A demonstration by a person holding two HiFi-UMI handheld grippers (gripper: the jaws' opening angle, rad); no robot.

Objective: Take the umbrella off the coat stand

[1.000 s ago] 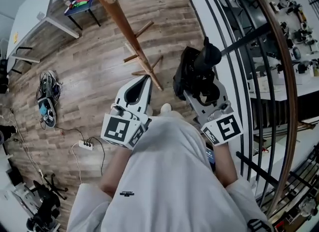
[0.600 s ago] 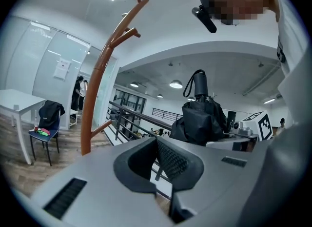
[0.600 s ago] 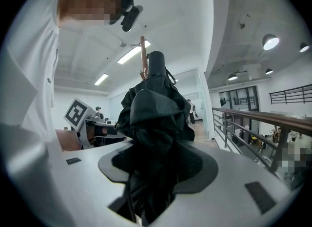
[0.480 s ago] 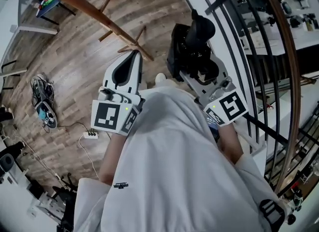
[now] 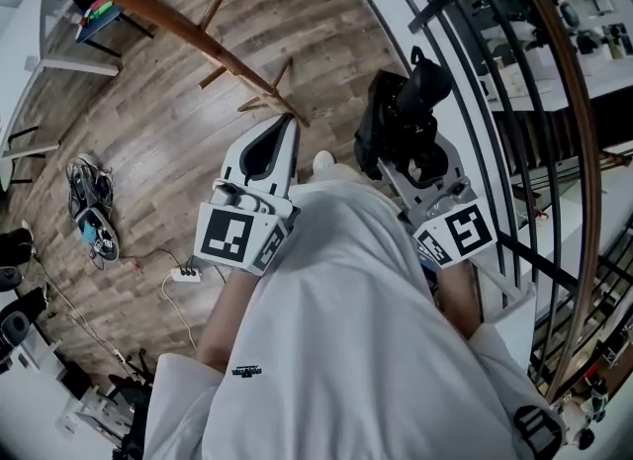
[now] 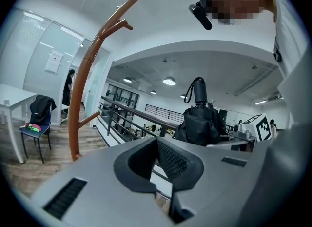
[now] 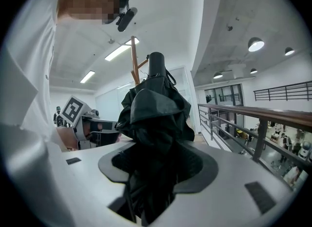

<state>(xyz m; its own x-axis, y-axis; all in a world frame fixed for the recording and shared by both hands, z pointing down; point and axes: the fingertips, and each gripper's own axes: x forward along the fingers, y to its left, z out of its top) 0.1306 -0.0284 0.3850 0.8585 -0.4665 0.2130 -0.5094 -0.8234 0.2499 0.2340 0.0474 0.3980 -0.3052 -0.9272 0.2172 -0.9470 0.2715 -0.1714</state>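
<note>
Loosely bunched black fabric umbrella [image 7: 156, 106]; right hand-held gripper [image 7: 158, 166] clamps it.

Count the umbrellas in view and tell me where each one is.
1. The folded black umbrella is clamped in the right gripper, apart from the wooden coat stand. The stand's visible pegs are bare; others may be out of view.

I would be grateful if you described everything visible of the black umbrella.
The umbrella is a black compact one, folded, its thin fabric bunched in loose, untied folds. A stubby black cylindrical handle with a thin wrist loop caps its upper end. It sits handle-up, clamped by its lower fabric between the right tongs, which alone touch it. It hangs on nothing: the wooden coat stand rises apart from it.
</note>
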